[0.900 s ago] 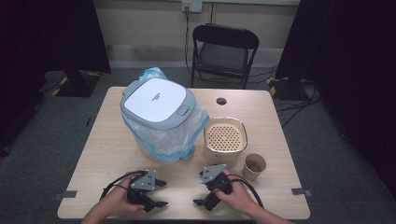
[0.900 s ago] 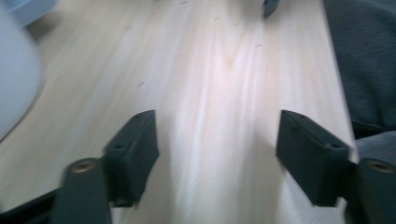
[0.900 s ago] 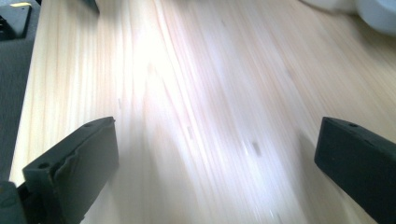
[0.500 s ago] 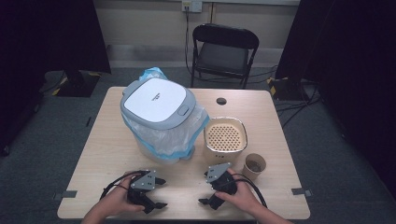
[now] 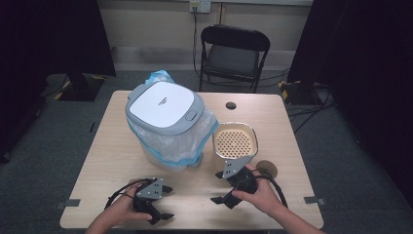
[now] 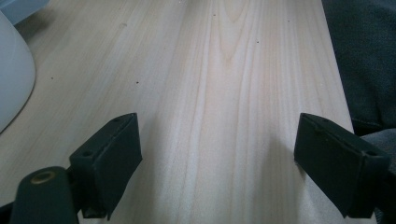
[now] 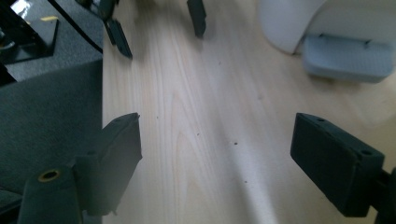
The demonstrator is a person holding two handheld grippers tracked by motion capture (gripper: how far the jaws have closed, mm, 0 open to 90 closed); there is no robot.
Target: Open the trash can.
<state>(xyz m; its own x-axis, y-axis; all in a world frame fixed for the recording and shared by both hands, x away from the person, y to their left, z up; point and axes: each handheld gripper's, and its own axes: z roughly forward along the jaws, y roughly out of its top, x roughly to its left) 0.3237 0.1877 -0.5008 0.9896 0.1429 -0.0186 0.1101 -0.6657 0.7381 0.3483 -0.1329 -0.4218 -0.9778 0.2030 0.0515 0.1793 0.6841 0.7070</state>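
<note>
A white-lidded bin [image 5: 164, 108] lined with a pale blue plastic bag stands at the table's middle left. Just right of it sits a beige perforated basket [image 5: 235, 141]. My left gripper [image 5: 164, 202] rests near the front edge and points right. It is open over bare wood [image 6: 219, 163], and the bin's white base [image 6: 11, 88] curves in at the left. My right gripper [image 5: 216, 187] points left in front of the basket, open, with nothing between its jaws [image 7: 215, 163]. In the right gripper view the left gripper's jaws [image 7: 159, 21] show at the far end.
A brown cup [image 5: 269, 169] stands right of my right hand, partly hidden by it. The bin's grey pedal [image 7: 348, 56] juts from its base. A small black disc [image 5: 231, 105] lies at the table's far side, and a black folding chair [image 5: 234, 53] stands beyond the table [image 5: 272, 117].
My right hand has shifted right and a little away from the front edge, so it now covers part of the cup. The left hand has stayed where it was.
</note>
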